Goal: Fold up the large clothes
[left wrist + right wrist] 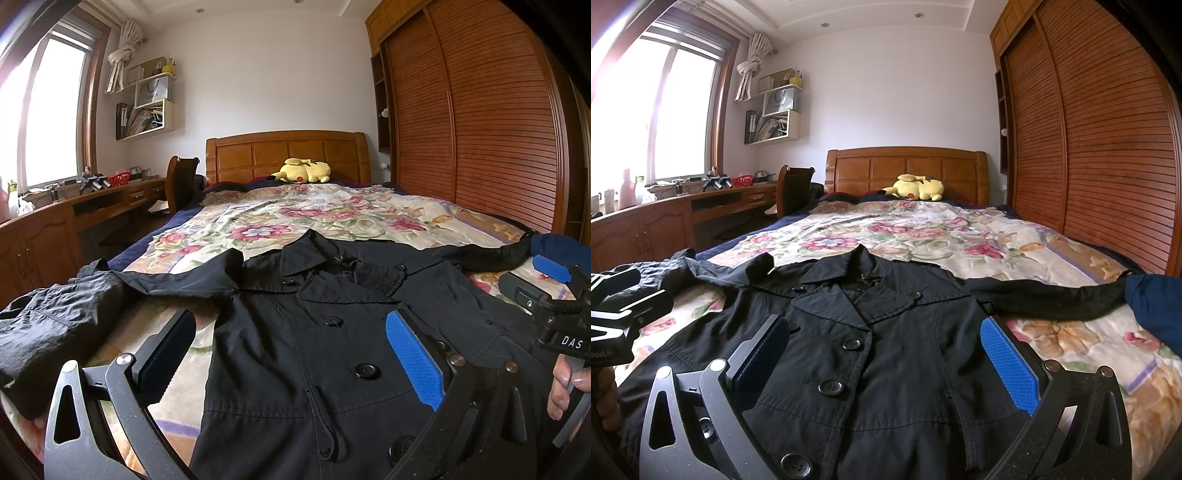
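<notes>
A black double-breasted coat lies front-up and buttoned on the floral bedspread, collar toward the headboard. One sleeve is crumpled at the left. The other sleeve stretches out to the right. My left gripper hovers open over the coat's left chest with nothing between its fingers. My right gripper is open just above the coat's front, also holding nothing. In the left wrist view a hand holds the right gripper's handle at the right edge.
A yellow plush toy lies by the wooden headboard. Slatted wardrobe doors run along the bed's right side. A desk and chair stand at the left. A dark blue cloth lies at the sleeve's end.
</notes>
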`<state>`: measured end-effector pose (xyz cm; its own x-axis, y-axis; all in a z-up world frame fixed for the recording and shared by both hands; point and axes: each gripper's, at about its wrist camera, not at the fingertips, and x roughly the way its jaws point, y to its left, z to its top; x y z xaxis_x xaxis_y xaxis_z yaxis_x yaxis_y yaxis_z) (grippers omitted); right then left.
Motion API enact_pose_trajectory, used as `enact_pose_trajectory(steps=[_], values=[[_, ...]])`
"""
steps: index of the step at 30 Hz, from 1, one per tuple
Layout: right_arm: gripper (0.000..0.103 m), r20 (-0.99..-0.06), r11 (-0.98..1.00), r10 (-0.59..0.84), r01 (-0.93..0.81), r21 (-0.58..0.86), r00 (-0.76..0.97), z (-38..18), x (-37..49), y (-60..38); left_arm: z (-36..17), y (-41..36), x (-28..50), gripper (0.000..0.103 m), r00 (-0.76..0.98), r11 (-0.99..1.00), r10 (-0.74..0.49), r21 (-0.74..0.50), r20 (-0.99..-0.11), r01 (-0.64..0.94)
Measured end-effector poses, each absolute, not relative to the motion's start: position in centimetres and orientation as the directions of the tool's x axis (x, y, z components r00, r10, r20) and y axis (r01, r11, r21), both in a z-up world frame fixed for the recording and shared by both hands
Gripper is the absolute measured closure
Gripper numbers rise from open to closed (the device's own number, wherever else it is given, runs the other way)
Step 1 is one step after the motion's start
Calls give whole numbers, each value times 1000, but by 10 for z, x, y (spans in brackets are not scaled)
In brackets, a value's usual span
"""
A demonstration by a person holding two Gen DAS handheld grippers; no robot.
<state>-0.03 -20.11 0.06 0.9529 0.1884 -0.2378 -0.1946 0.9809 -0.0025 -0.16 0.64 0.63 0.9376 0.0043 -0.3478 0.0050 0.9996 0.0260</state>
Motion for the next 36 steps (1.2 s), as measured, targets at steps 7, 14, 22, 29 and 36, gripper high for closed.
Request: enact_pose_trajectory(steps=[7,14,22,29,36], values=[[0,-234,981,188,-194,-3,954,1,-1,-202,3,5,-3,0,939,1000,6,28,-345,4],[0,-234,981,188,-194,-2,954,1,-1,-202,4,6,-3,0,939,1000,7,31,-344,4],[0,-233,981,187,-193,-2,954,1,-1,-202,3,5,-3,0,940,1000,7,30,-342,4],[0,-232,981,187,-193,-2,954,1,-1,-202,3,5,-4,0,940,1000,7,30,-342,4],[0,-232,981,187,-193,-2,954,0,-1,-202,3,5,-4,0,940,1000,7,31,-341,4]])
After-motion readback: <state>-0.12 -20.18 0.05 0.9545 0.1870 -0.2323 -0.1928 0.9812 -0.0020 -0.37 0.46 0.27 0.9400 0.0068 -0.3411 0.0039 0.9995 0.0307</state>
